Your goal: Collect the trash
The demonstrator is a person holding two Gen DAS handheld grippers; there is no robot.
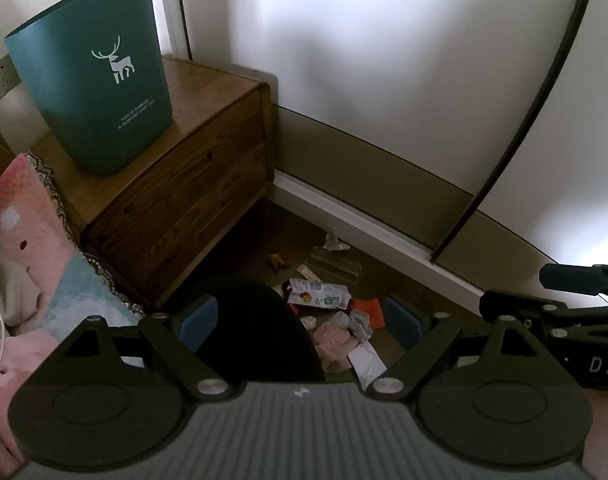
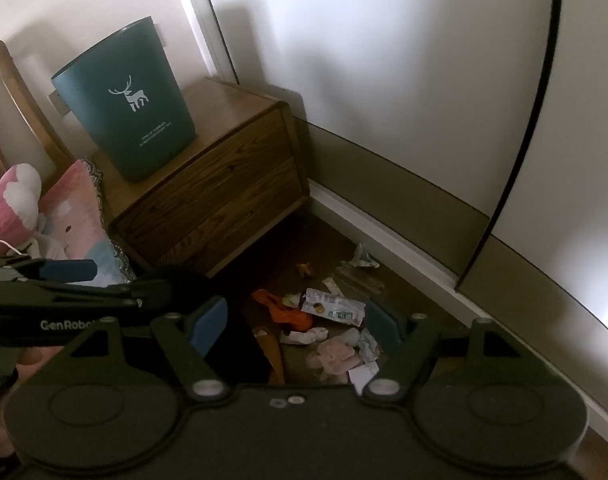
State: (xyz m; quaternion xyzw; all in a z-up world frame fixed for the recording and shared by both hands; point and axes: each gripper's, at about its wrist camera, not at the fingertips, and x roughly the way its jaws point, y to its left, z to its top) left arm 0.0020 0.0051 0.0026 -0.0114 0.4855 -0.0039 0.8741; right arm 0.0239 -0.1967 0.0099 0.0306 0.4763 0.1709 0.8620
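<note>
A teal trash bin with a white deer [image 1: 92,80] [image 2: 130,100] stands upright on a wooden nightstand [image 1: 192,184] [image 2: 224,184]. Trash lies on the floor between nightstand and wardrobe: a printed snack wrapper [image 1: 317,294] [image 2: 335,306], an orange piece [image 1: 369,310] [image 2: 288,312], pink and white crumpled tissues [image 1: 335,340] [image 2: 335,356], a clear plastic piece [image 1: 335,266] [image 2: 359,278]. My left gripper [image 1: 300,322] is open and empty, high above the pile. My right gripper [image 2: 296,320] is open and empty, also above it.
A dark round object [image 1: 260,332] [image 2: 224,344] sits low under both grippers. A bed with a pink pillow [image 1: 28,240] [image 2: 76,216] is at the left. White wardrobe doors [image 1: 383,60] rise behind the floor strip. Each gripper shows in the other's view [image 1: 563,308] [image 2: 64,300].
</note>
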